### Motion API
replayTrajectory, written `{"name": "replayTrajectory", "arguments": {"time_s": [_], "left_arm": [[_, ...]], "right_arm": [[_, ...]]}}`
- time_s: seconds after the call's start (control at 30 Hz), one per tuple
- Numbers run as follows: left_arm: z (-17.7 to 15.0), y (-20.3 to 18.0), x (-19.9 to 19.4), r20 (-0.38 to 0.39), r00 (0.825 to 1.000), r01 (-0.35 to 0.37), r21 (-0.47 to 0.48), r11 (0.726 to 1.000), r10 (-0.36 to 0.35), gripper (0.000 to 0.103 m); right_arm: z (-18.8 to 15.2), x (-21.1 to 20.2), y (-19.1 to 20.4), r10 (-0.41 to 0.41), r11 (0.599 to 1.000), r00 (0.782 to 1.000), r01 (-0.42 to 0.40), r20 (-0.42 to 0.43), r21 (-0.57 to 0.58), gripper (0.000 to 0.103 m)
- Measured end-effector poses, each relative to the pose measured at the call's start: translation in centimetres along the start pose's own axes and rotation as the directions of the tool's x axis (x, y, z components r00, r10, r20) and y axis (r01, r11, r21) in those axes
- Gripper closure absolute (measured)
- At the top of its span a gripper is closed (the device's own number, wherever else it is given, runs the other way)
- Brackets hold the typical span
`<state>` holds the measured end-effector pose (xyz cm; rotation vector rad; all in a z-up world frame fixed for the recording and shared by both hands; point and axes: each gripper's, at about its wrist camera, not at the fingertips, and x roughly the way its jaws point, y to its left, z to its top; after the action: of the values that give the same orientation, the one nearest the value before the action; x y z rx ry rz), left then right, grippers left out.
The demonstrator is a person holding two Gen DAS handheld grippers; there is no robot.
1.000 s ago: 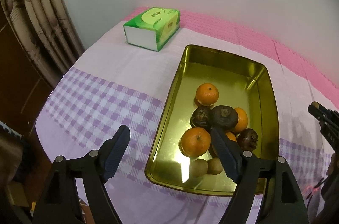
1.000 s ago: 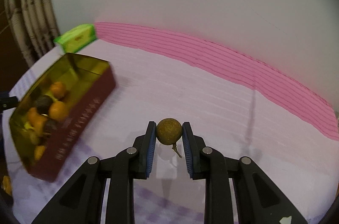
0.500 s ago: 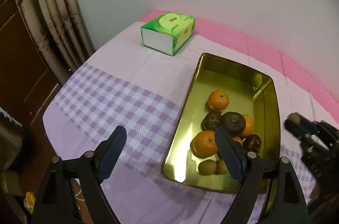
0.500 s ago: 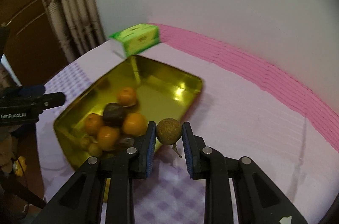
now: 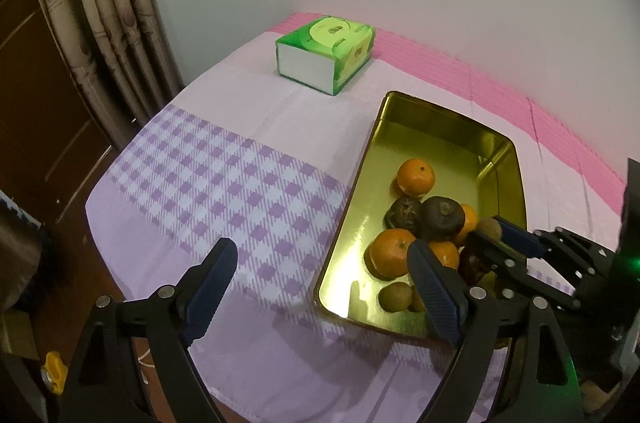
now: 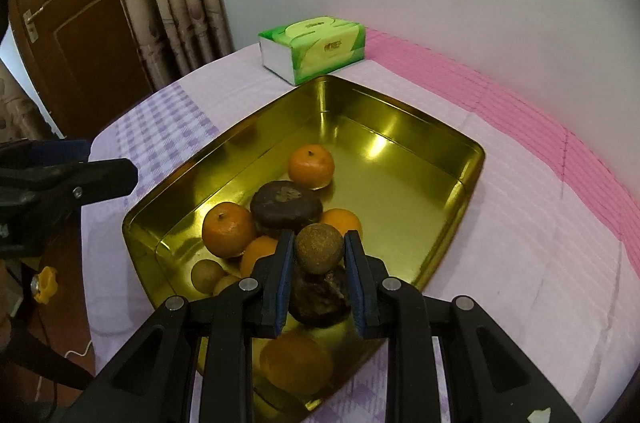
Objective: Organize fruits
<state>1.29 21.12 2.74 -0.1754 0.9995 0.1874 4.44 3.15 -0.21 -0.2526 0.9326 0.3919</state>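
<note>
Step in hand, as we judge it: placing. Our right tool (image 6: 319, 250) pinches a small brown fruit (image 6: 319, 249) over the gold tray (image 6: 400, 127), above the pile at the tray's 6 o'clock end. Left tool (image 5: 320, 283) spread, holding nothing, at the tray's 9 o'clock side. Next: lower into a gap, spread the jaws gently so nothing rolls
</note>
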Motion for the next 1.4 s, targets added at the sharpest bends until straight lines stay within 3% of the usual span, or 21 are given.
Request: {"name": "replayTrajectory", "arguments": {"time_s": [0.67,0.97,1.03,1.4], "left_arm": [[-0.2,-0.1,0.0,-0.002,1.0,-0.005,0.007,1.0,0.005,0.016],[-0.3,-0.4,-0.3,0.003,1.0,-0.007,0.016,1.0,0.007,0.016],[-0.4,-0.4,-0.3,0.005,1.0,-0.006,0.02,1.0,0.006,0.016],[-1.0,-1.5,-0.4,-0.001,1.0,-0.009,0.062,0.998,0.009,0.015]], "right_arm": [[0.0,1.3,0.3,-0.027,1.0,0.999,0.027,-0.02,0.004,0.078],[0.0,0.2,0.3,-0.041,0.999,0.999,0.041,0.005,0.013,0.047],[0.0,-0.3,0.3,-0.057,0.998,0.998,0.056,0.008,0.023,0.034],[-1.2,-4.1,-0.7,-0.117,0.986,0.993,0.117,-0.005,0.118,0.005]]}}
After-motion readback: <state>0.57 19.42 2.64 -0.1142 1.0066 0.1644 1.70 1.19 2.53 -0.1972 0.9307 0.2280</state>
